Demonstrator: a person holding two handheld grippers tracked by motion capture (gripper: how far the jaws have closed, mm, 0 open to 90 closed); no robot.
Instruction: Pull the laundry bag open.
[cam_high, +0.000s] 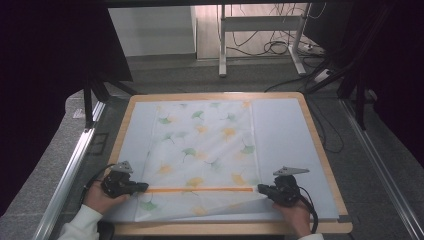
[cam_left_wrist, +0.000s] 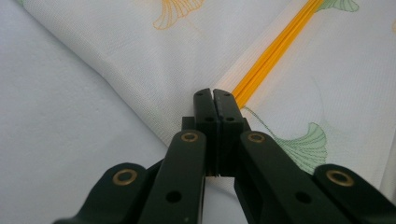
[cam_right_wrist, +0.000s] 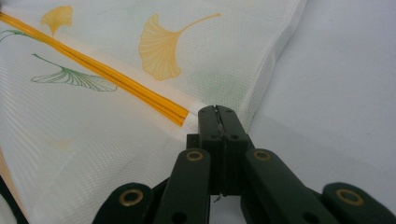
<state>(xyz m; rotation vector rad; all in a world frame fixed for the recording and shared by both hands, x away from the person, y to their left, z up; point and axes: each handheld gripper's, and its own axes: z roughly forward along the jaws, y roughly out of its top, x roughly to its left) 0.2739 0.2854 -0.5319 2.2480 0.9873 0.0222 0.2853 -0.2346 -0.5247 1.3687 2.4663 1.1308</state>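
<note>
The cloth (cam_high: 202, 150) lies on the table (cam_high: 320, 135), left gripper (cam_high: 142, 187) and right gripper (cam_high: 261, 189) at its near corners.

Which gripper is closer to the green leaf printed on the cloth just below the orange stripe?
Left. The left gripper grips the cloth at the orange stripe's left end, beside the green leaf. The right gripper clamps the stripe's far end.

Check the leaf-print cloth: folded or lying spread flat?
Partly folded: the near edge of the cloth with its orange stripe is doubled back over itself, held by both shut tools, left and right.
</note>
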